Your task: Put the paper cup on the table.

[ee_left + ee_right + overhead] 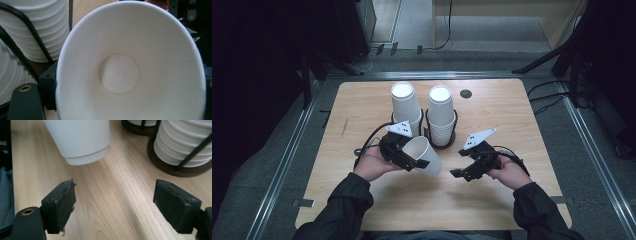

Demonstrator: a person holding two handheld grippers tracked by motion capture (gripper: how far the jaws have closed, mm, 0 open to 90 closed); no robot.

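Left gripper (421,162) clamped on a single white paper cup (426,155), tipped on its side with the mouth toward 8 o'clock in the high view; wide grip, one jaw against the cup's outer wall in the left gripper view, other jaw hidden behind the cup there; cup interior and round bottom crowding that view, rim cut off at the bottom edge. Right gripper (455,173) well open, nothing between the pads (63,206), just bare wooden table (492,200) under them; cup's base hanging at 11 o'clock in the right gripper view, top cropped away. Two stacks of cups (441,114) in dark wire holders (430,132) at 12 o'clock from the grippers; holder bases partly blocked by the left gripper; hard to tell the count in either stack.
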